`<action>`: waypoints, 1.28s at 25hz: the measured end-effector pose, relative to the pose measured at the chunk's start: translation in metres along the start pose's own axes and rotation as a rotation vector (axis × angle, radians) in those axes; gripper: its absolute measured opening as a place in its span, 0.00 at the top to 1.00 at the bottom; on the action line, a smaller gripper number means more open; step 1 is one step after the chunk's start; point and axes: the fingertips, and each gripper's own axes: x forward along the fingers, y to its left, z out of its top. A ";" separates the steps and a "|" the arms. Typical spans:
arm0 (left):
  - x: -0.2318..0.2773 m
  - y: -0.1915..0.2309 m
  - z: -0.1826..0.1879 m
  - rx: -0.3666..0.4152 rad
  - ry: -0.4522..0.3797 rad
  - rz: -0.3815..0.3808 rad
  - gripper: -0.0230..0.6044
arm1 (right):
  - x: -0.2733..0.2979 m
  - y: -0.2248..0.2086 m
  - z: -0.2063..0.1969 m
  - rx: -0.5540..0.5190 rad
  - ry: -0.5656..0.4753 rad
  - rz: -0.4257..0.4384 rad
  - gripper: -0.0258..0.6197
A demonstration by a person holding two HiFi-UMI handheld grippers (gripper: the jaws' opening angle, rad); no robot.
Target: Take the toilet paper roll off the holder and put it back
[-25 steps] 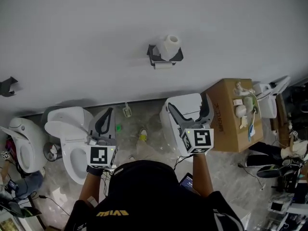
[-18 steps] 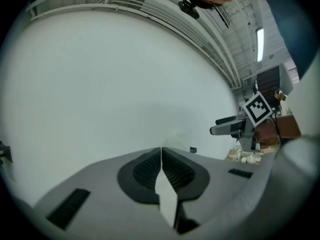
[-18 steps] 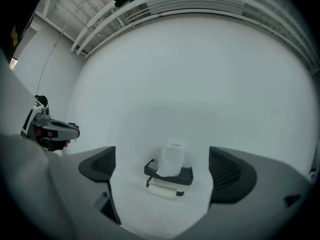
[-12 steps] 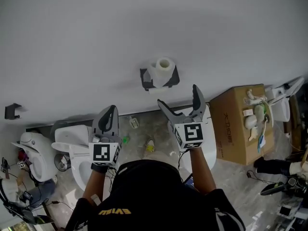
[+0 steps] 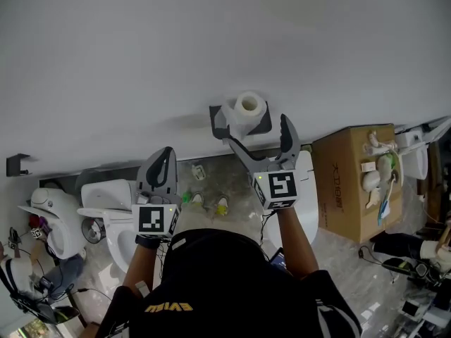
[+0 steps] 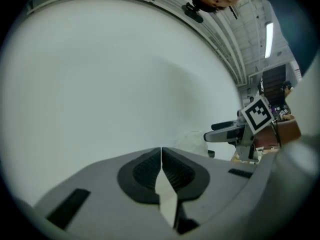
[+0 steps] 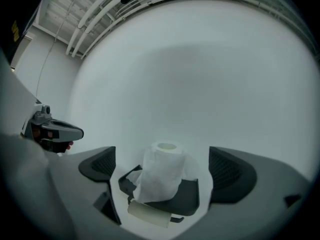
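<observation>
A white toilet paper roll (image 5: 246, 109) stands upright on a black wall-mounted holder (image 5: 263, 126). In the right gripper view the roll (image 7: 161, 176) sits on the holder's tray (image 7: 189, 200), with a bare cardboard tube (image 7: 147, 215) on the bar below. My right gripper (image 5: 257, 128) is open, its jaws spread wide in front of the holder; the roll shows between them, untouched. My left gripper (image 5: 166, 155) is shut on nothing, held lower left of the holder. Its closed fingertips (image 6: 161, 156) face the bare wall.
The white wall (image 5: 211, 41) fills the upper view. Below stand a white toilet (image 5: 106, 210), another white fixture (image 5: 49, 220) at far left, and a cardboard box (image 5: 349, 178) with small items at right. A black bracket (image 5: 15, 165) is on the wall at left.
Both grippers rose and came closer to the wall. The right gripper's open jaws now reach up to the holder; the left stays shut.
</observation>
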 end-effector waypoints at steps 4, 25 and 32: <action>0.019 0.014 -0.005 -0.067 -0.014 -0.029 0.94 | 0.018 0.001 0.006 0.014 -0.009 -0.019 0.07; 0.062 0.024 0.003 -0.062 -0.044 -0.161 0.94 | 0.056 -0.008 -0.015 0.034 0.123 -0.114 0.17; 0.060 0.026 -0.001 -0.046 -0.031 -0.154 0.94 | 0.057 -0.007 -0.018 0.017 0.141 -0.121 0.27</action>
